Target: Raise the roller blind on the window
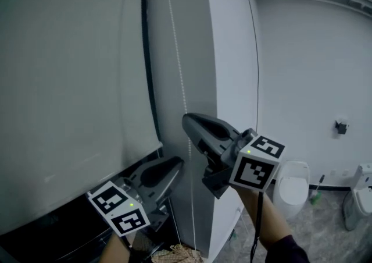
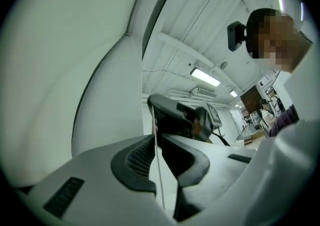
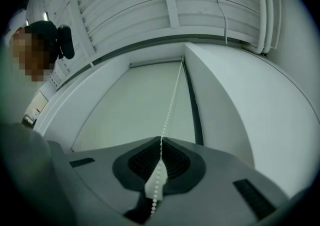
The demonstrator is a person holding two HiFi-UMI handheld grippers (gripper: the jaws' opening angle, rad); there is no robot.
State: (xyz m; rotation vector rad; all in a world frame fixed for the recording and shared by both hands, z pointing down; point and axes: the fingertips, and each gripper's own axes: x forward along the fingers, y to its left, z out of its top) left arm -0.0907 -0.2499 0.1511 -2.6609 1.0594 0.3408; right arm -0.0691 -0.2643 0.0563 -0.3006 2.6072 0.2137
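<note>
Gripping the vertical bead chain (image 1: 179,75) beside the blind (image 1: 64,81): right tongs (image 1: 190,122) are clamping it higher, left tongs (image 1: 174,167) are pinching it just below.

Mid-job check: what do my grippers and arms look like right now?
The left gripper and right gripper have grey shells, dark ribbed pads. Each carries a white cube with black square markers and a green light. A black cable hangs below the right one; the sleeve there is dark.

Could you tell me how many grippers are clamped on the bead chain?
2: the left gripper lower down, the right gripper just above it, both on the bead chain.
</note>
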